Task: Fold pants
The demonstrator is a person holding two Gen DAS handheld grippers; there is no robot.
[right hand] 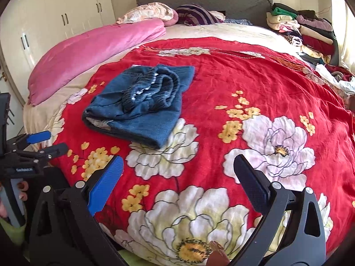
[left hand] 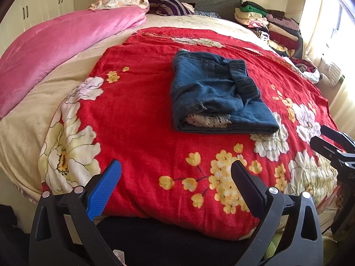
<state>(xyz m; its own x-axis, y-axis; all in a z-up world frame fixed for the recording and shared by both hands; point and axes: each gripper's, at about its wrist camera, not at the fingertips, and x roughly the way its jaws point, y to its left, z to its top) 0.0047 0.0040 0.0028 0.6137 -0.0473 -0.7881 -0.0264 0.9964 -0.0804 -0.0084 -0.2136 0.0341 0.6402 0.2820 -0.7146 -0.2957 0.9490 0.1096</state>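
The left gripper [left hand: 176,170] and right gripper [right hand: 178,166] both hang with jaws spread wide, holding nothing, over the near edge of the red blanket [left hand: 142,119]. Beyond them the pants [left hand: 213,97] lie folded on the blanket, clear of both grippers.

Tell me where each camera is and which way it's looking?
Left wrist: on the left gripper at the bed's foot, facing the folded blue denim pants; right gripper shows at the right edge.
Right wrist: on the right gripper, further right; left gripper shows at left.
Both share the pants, red flowered blanket and pink quilt.
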